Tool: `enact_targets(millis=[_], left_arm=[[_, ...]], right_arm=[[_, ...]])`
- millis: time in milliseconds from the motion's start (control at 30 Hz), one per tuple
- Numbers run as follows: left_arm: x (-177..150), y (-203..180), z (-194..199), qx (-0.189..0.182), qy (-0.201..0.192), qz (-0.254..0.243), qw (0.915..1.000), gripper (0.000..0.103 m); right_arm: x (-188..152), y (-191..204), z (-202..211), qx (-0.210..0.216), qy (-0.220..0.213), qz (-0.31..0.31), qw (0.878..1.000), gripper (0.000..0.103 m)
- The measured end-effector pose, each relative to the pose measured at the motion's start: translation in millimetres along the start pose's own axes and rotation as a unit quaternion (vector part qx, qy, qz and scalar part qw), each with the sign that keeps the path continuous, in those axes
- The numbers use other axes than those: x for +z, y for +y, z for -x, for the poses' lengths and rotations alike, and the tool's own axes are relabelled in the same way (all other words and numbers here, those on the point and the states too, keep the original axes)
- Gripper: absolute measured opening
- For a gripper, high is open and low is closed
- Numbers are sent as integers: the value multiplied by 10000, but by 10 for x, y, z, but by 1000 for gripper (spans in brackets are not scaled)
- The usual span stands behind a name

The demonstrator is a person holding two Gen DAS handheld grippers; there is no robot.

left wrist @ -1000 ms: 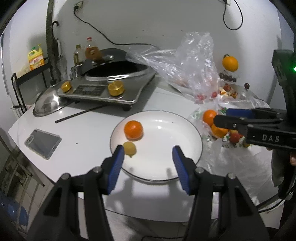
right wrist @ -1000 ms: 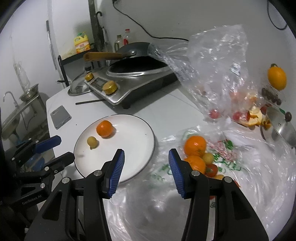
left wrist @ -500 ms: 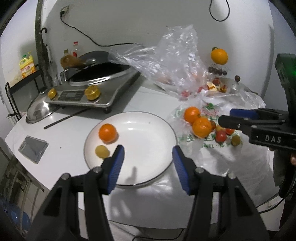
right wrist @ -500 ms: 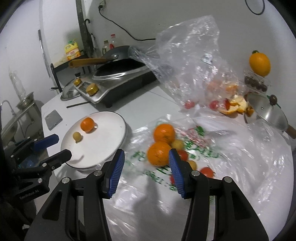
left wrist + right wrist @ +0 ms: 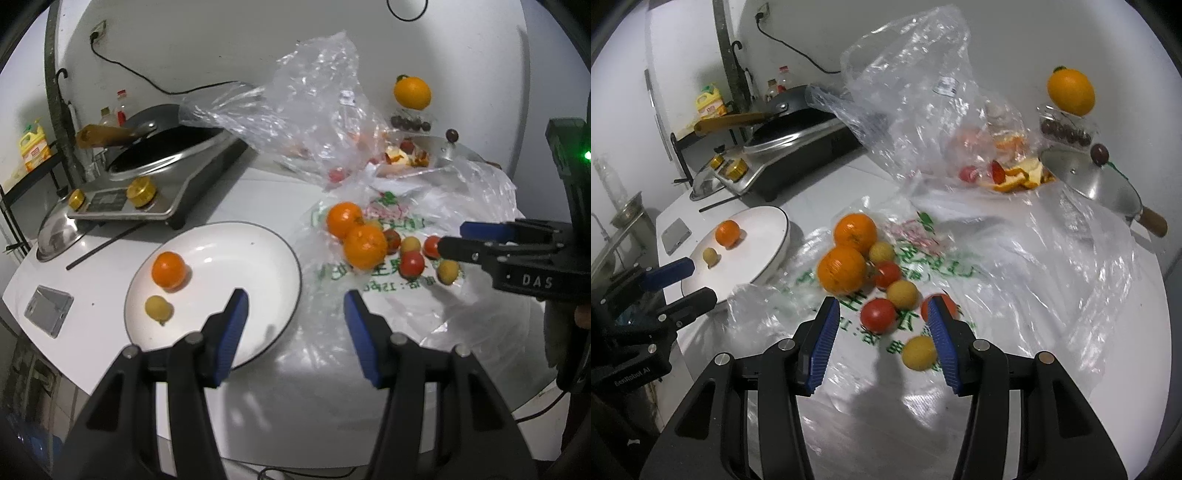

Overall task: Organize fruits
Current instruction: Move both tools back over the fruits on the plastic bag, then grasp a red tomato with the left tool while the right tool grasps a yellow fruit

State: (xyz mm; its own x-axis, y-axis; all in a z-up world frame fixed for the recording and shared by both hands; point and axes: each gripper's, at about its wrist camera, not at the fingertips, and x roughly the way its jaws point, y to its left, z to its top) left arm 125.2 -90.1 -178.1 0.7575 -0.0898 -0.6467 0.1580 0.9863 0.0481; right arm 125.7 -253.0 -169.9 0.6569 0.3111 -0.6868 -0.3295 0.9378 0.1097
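Right wrist view: small red tomato [image 5: 878, 315] between two yellow fruits, lying on crinkly plastic bag [image 5: 1015, 258] on the counter [image 5: 827, 184], just ahead of right gripper [image 5: 881, 338], jaws parted and empty. Probably light, smooth, easily bruised; best pinched gently across the middle. Left gripper [image 5: 295, 317] likewise open, empty, near white plate [image 5: 236, 258]. "DAS" readable on right gripper body; green print on bag illegible.

Black claw [image 5: 881, 339] arms — blue ribbed pads [image 5: 823, 341], silver screws.

"DAS" on right tongs [image 5: 452, 242]
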Motion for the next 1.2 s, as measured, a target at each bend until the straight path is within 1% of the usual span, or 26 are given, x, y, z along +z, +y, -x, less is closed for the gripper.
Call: enact_targets(millis=[300, 467, 667, 733, 867, 1000, 1200], left_arm=[[-2, -167, -98, -69, 182, -79, 9998, 55], [-3, -230, -135, -104, 246, -78, 9996, 55], [10, -343, -187, -149, 303, -157, 9993, 55], [18, -375, -205, -162, 318, -188, 9992, 55], [34, -439, -259, -194, 373, -228, 9989, 55], [69, -513, -311, -218, 402, -280, 9986, 55], [106, -650, -403, -285, 460, -380, 9978, 55]], right_arm=[[-130, -121, -38, -19, 129, 0, 9999, 52], [-211, -133, -136, -5, 286, 45, 9996, 52], [-261, -169, -229, -7, 425, 92, 9991, 45], [-274, -198, -252, -9, 457, 103, 9989, 40], [-271, -227, -265, 52, 494, 105, 9987, 36], [-266, -211, -286, 43, 554, 206, 9982, 29], [-277, -215, -233, 141, 507, 297, 9982, 29]])
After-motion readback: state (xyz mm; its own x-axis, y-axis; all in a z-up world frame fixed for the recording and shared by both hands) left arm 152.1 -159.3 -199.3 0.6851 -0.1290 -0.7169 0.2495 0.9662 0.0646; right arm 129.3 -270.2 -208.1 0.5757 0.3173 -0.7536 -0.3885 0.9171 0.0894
